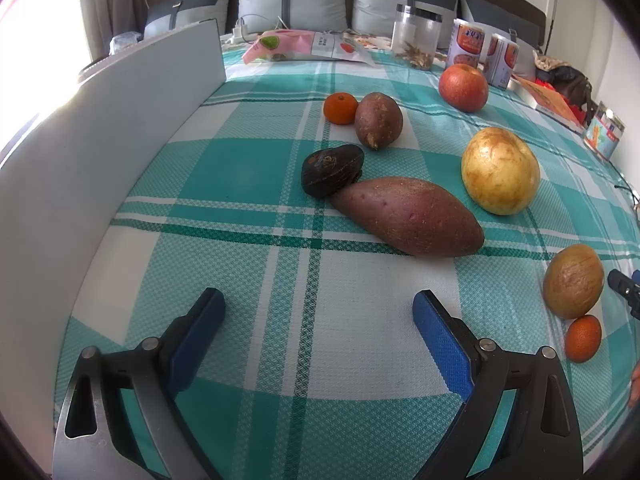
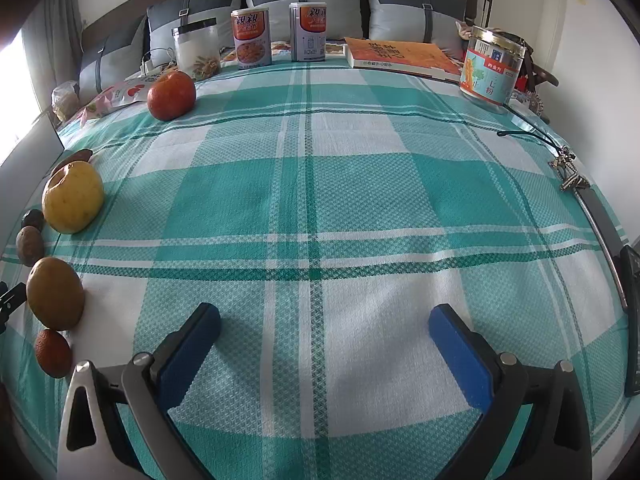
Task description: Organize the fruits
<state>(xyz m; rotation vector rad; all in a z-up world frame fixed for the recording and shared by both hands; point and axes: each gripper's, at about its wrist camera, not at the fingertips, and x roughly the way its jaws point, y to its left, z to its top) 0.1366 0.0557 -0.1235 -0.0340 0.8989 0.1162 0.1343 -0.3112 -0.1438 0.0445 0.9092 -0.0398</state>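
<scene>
Left wrist view: left gripper (image 1: 318, 306) hangs over bare teal-and-white checked cloth (image 1: 248, 264), jaws wide apart w/ nothing between them. Ahead, mid-scene, a long sweet potato (image 1: 408, 216) lies on the cloth, its far-left end touching a dark wrinkled fruit (image 1: 331, 169). Farther back, a small sweet potato (image 1: 378, 120) sits just beside a small orange (image 1: 340, 108), on that orange's right. Far right: red apple (image 1: 463, 87). Right of centre: big yellow pear (image 1: 500, 171). Near right: brownish pear (image 1: 573, 281) w/ a second small orange (image 1: 583, 338) just below it, touching or nearly so, can't tell which. A white board (image 1: 120, 120) stands upright along the left edge. At the far end: clear jar (image 1: 416, 36), two printed cans (image 1: 482, 54), snack packets (image 1: 296, 46), grey pillows (image 1: 348, 0).

Right wrist view: right gripper (image 2: 324, 330) also over bare cloth, jaws wide apart, empty. All fruit sits at the left of this view: red apple far left, yellow pear mid-left, brownish pear and small orange near left, w/ two dark roundish items (image 2: 31, 236) between the pears at the picture's rim, too edge-distorted to ID. Far end: the jar, both cans, an orange book (image 2: 400, 56) and a labelled tin (image 2: 490, 68) at far right. Keys (image 2: 568, 172) on a dark cord lie near the right edge.
</scene>
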